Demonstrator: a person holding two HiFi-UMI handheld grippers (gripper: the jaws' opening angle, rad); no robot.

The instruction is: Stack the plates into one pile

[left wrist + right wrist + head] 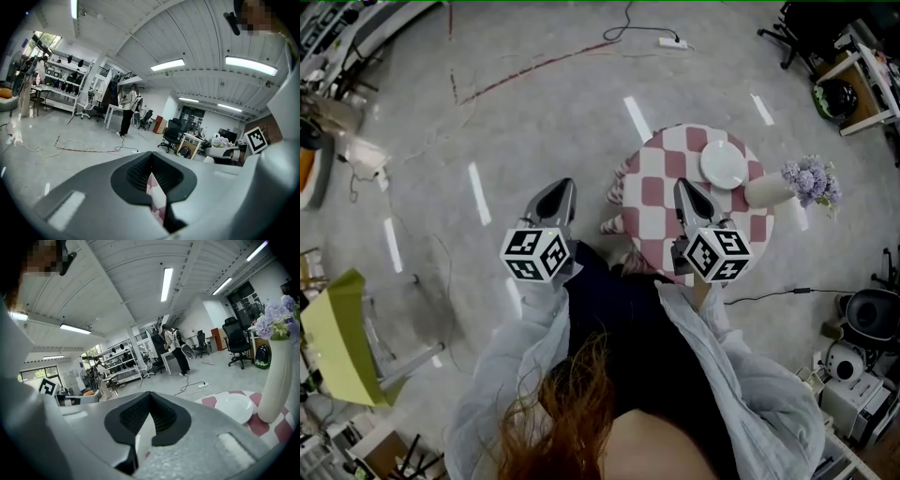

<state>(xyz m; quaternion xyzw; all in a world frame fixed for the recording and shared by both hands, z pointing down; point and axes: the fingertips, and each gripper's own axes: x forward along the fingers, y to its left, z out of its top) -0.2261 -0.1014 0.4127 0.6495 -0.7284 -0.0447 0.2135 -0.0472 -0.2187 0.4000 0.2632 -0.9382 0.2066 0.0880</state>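
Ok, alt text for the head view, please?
Seen from above, a person holds two grippers: the right gripper over a round checked table bearing a white plate and a vase of purple flowers, the left gripper over grey floor.

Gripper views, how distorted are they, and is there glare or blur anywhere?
Left gripper view: strong fisheye, the ceiling bows, ceiling lights blow out white. Right gripper view: same bowing, dark corners, vase sharp. Head view: dimmer, flat light, plate nearly washed out.

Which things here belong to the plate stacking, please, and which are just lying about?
Job: round white plate; round table in red-and-white checked cloth.
Lying about: tall cream vase of purple flowers; white power strip on the floor.
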